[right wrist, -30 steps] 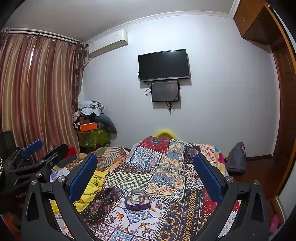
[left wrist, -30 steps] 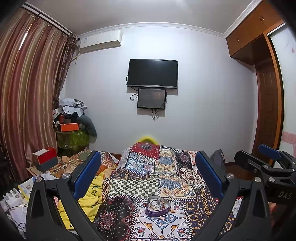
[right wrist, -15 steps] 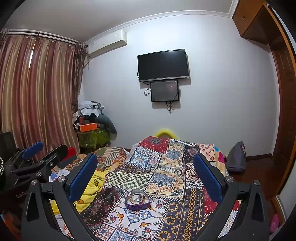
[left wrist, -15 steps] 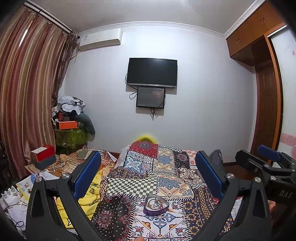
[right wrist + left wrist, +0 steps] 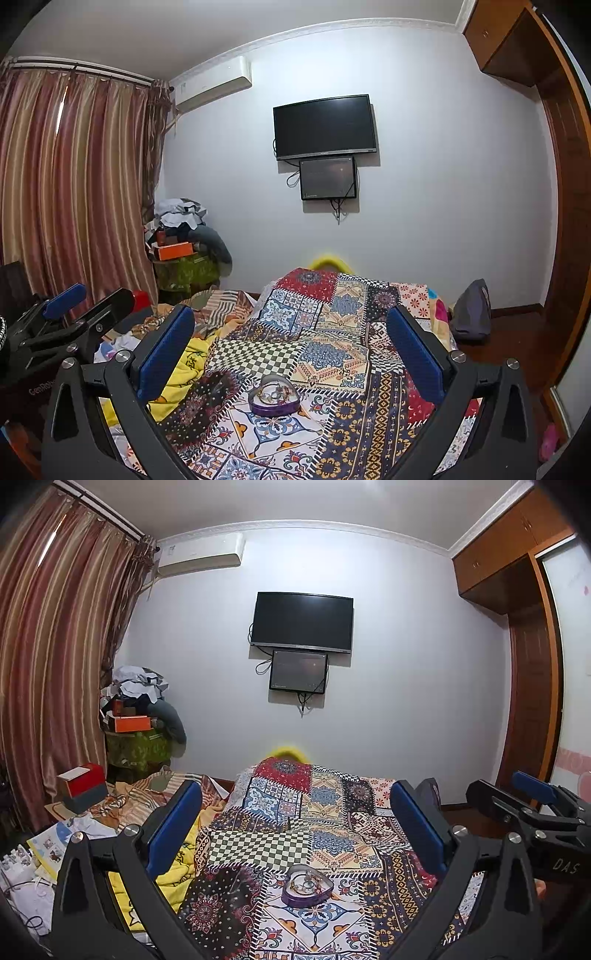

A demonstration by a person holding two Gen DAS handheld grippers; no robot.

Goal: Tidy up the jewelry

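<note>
A purple heart-shaped box (image 5: 307, 885) with several pieces of jewelry inside lies on the patchwork bedspread (image 5: 325, 834). In the right wrist view the same box (image 5: 274, 398) sits low and centre. My left gripper (image 5: 295, 827) hangs open above and short of the box, nothing between its blue pads. My right gripper (image 5: 291, 349) is open too, likewise held above the bed. Each gripper shows at the edge of the other's view: the right one (image 5: 532, 805), the left one (image 5: 70, 306).
A yellow blanket (image 5: 177, 867) and striped cloth lie left of the bedspread. A red and grey box (image 5: 83, 786), papers and cables sit at the left. Clutter is piled in the corner by the curtain (image 5: 55, 664). A dark bag (image 5: 472, 314) stands on the floor right of the bed.
The left wrist view has tipped slightly, so the box and bed sit a little lower in frame. The right gripper has barely moved. Both stay open.
</note>
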